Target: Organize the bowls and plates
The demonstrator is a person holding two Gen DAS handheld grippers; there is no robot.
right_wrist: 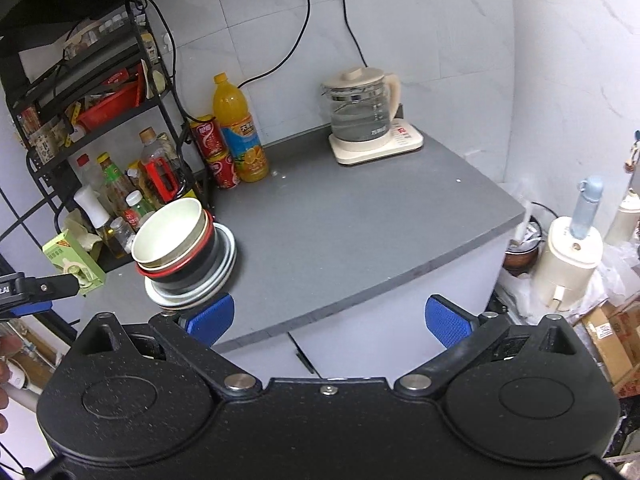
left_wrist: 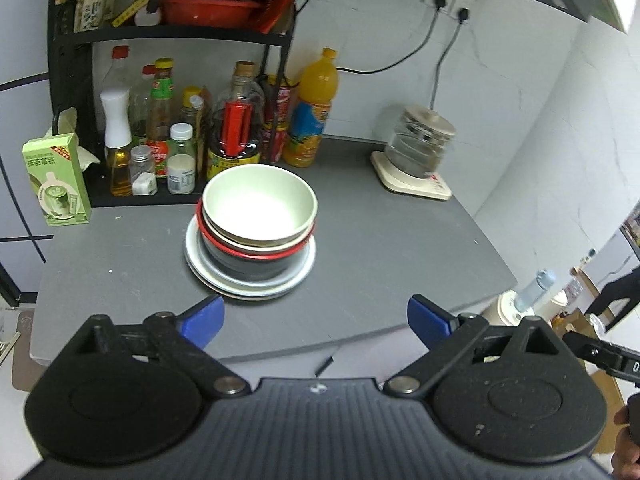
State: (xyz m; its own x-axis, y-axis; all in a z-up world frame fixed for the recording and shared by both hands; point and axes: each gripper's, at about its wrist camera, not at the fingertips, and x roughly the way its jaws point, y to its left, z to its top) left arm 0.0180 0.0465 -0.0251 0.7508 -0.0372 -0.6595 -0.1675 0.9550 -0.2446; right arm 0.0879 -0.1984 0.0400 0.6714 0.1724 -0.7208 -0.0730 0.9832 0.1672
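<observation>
Left wrist: bowls (left_wrist: pixel 260 204) nested on plates (left_wrist: pixel 250 280) near worktop's left-back corner | both claws, left (left_wrist: pixel 316 318) and right (right_wrist: pixel 330 318), spread, empty | looks stacked already, we'd just back off

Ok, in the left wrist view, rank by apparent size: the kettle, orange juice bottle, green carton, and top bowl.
1. Top bowl
2. Orange juice bottle
3. Kettle and green carton: too alike to rank; the bowl is also nearest the camera.

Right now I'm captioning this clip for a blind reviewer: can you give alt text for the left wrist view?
A stack of bowls, cream on top with a red-rimmed black one below, sits on white plates on a grey counter. The open left tongs hang empty in front of it; condiment bottles and a glass kettle stand behind.
</observation>
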